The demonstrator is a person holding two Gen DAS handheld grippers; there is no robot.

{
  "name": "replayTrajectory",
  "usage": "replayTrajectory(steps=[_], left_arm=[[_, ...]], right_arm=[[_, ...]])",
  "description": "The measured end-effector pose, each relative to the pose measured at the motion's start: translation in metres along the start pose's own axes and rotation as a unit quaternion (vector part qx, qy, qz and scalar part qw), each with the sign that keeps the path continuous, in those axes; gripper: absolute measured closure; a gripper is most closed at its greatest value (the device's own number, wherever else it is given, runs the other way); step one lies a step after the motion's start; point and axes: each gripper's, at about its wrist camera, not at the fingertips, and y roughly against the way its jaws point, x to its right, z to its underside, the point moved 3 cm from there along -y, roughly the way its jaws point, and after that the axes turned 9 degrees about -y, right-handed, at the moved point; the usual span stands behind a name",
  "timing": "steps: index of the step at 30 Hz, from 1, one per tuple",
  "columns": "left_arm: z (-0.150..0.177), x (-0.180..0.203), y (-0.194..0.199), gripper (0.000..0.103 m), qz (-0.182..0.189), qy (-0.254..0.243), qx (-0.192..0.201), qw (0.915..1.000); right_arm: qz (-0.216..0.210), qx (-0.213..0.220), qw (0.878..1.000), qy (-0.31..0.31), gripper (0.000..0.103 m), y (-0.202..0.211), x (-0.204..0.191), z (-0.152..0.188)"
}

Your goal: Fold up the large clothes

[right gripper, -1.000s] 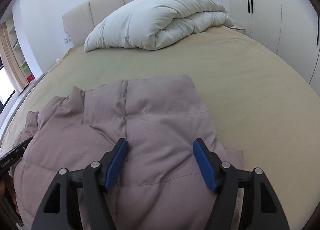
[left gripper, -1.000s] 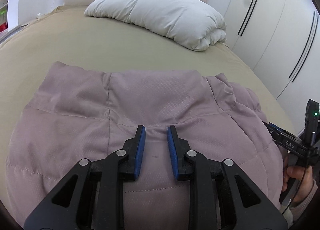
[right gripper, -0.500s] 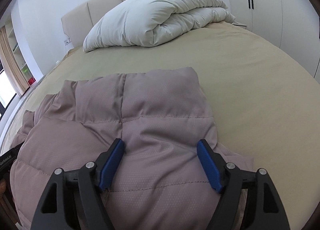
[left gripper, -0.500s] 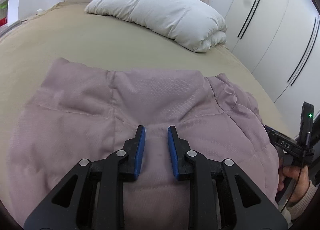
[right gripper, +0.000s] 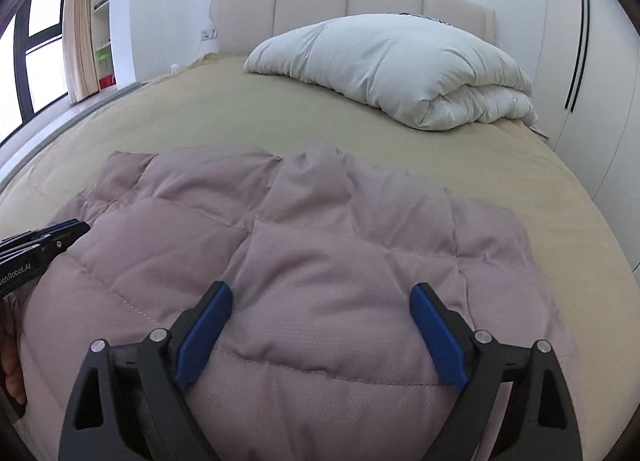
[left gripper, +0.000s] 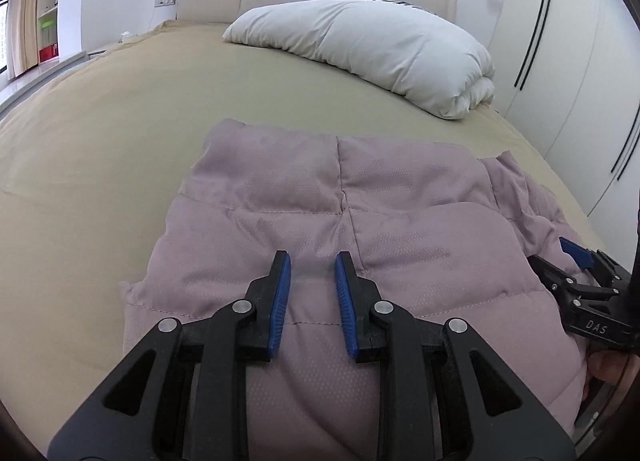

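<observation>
Bedroom setup: our puffy mauve jacket [left gripper: 344,229] lies folded on the tan bed [left gripper: 120,121]. We've got the left gripper [left gripper: 311,261] over it, jaws narrow, nothing pinched. Our right gripper [right gripper: 320,293] has just been opening and is spread wide, gripping nothing.

Home bedroom: bed [right gripper: 500,197], padded headboard [right gripper: 352,1], duvet [right gripper: 400,69], wardrobes [left gripper: 560,61].
</observation>
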Motion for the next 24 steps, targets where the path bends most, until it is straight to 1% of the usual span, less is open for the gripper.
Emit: replayTrajectory(steps=[2,6,8,9,11,12,13,14,15,16,17,19,20,21,22,24], left_arm=[[-0.001,-0.002,-0.008,0.081,0.003,0.000,-0.006,1.0000],[-0.001,-0.009,-0.015,0.081,0.018,0.013,-0.014,0.9996],[-0.001,-0.016,-0.004,0.081,0.042,0.034,-0.019,0.9984],[-0.001,-0.023,0.007,0.081,0.053,0.050,-0.018,0.9972],[0.000,-0.036,0.034,0.080,0.061,0.075,-0.010,0.9953],[0.001,-0.043,0.049,0.072,0.058,0.076,-0.002,0.9955],[0.003,-0.050,0.062,0.059,0.053,0.076,0.005,0.9957],[0.007,-0.061,0.076,0.023,0.048,0.083,0.015,0.9953],[0.012,-0.074,0.088,0.004,0.044,0.098,0.027,0.9939],[0.018,-0.086,0.098,0.004,0.046,0.113,0.038,0.9918],[0.024,-0.098,0.104,0.004,0.056,0.128,0.035,0.9895],[0.037,-0.114,0.101,0.004,0.083,0.147,0.004,0.9857],[0.044,-0.121,0.096,0.004,0.104,0.157,-0.010,0.9821],[0.051,-0.127,0.090,0.004,0.115,0.170,-0.022,0.9786],[0.058,-0.134,0.084,0.004,0.124,0.187,-0.035,0.9739],[0.069,-0.140,0.071,0.004,0.178,0.219,-0.050,0.9581]], right_arm=[[-0.018,0.001,1.000,-0.017,0.008,-0.004,0.007,0.001],[-0.017,0.002,1.000,-0.018,0.007,-0.010,0.008,0.001],[-0.014,0.003,1.000,-0.018,0.007,-0.010,0.007,0.001],[-0.016,0.002,1.000,-0.020,0.007,-0.010,0.008,0.000],[-0.022,-0.008,0.999,-0.027,0.006,-0.003,0.009,-0.003],[-0.024,-0.012,0.999,-0.032,0.006,0.003,0.011,-0.006],[-0.033,-0.012,0.999,-0.040,0.007,0.012,0.013,-0.007],[-0.050,-0.009,0.997,-0.051,0.007,0.022,0.017,-0.008],[-0.069,-0.003,0.995,-0.066,0.006,0.034,0.022,-0.007],[-0.085,0.001,0.993,-0.084,0.006,0.045,0.030,-0.006],[-0.098,0.004,0.990,-0.099,0.003,0.055,0.036,-0.006],[-0.120,0.013,0.984,-0.128,0.001,0.075,0.056,-0.005],[-0.127,0.016,0.982,-0.140,0.000,0.082,0.067,-0.006],[-0.134,0.016,0.979,-0.151,0.000,0.088,0.077,-0.006],[-0.139,0.011,0.977,-0.162,0.000,0.090,0.088,-0.006],[-0.139,-0.012,0.973,-0.183,0.000,0.090,0.112,-0.003]])
